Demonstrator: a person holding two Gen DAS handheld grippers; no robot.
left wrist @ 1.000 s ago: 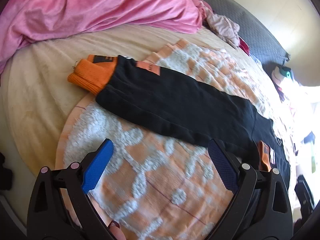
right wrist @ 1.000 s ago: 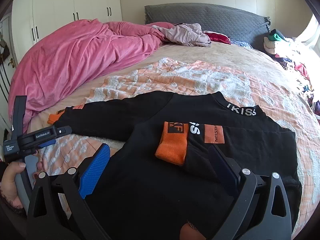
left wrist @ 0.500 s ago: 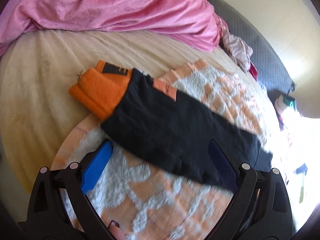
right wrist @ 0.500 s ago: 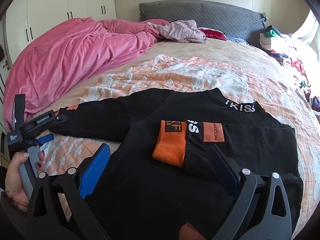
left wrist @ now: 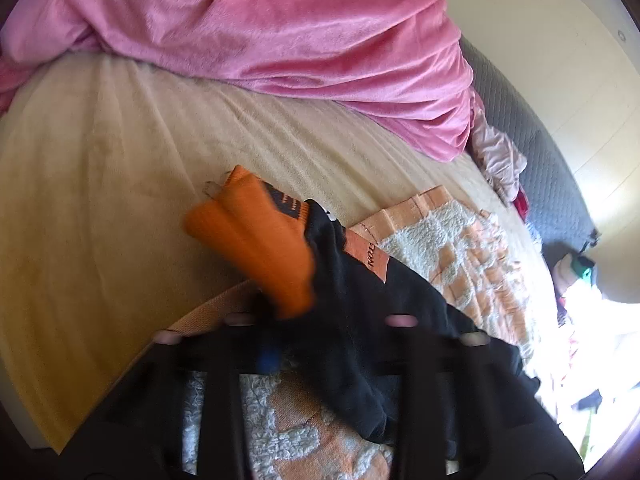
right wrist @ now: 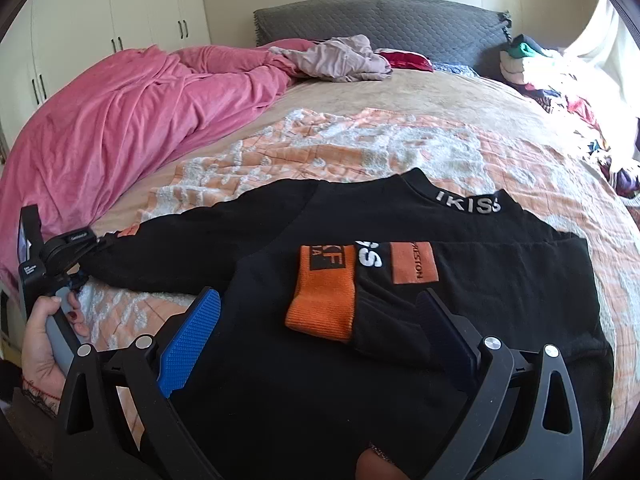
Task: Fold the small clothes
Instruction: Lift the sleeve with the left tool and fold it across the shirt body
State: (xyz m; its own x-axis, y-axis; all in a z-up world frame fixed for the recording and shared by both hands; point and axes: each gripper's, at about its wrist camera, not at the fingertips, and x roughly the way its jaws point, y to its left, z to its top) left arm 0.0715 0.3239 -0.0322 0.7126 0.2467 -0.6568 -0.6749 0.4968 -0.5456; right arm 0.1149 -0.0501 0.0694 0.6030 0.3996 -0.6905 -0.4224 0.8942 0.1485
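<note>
On the far left a crumpled pink velvet blanket [right wrist: 132, 120] is heaped along the side of the bed, in front of white wardrobe doors [right wrist: 116, 12]. Just near of it a hand [right wrist: 40, 344] holds the left gripper [left wrist: 276, 344] at the end of the black sweatshirt's outstretched sleeve [right wrist: 192, 240]; its jaws are closing, blurred in its own view, with the black cloth beside the orange ribbed cuff [left wrist: 256, 240] bunched between them, though I cannot tell if the pads have bitten yet. The black sweatshirt with orange cuffs [right wrist: 400, 360] lies flat on a peach and white tufted towel [right wrist: 360, 144] spread over the beige bedspread [right wrist: 420, 96]. Its other sleeve is folded across the body, orange cuff and orange patch facing up. The right gripper [right wrist: 316, 332] hangs over that folded sleeve with its blue pads spread wide, nothing pinched. Farther back a pale mauve garment [right wrist: 340, 60] lies against the grey quilted headboard [right wrist: 380, 20]. On the far right a pile of mixed clothes [right wrist: 560, 84] crowds the bed's edge.
</note>
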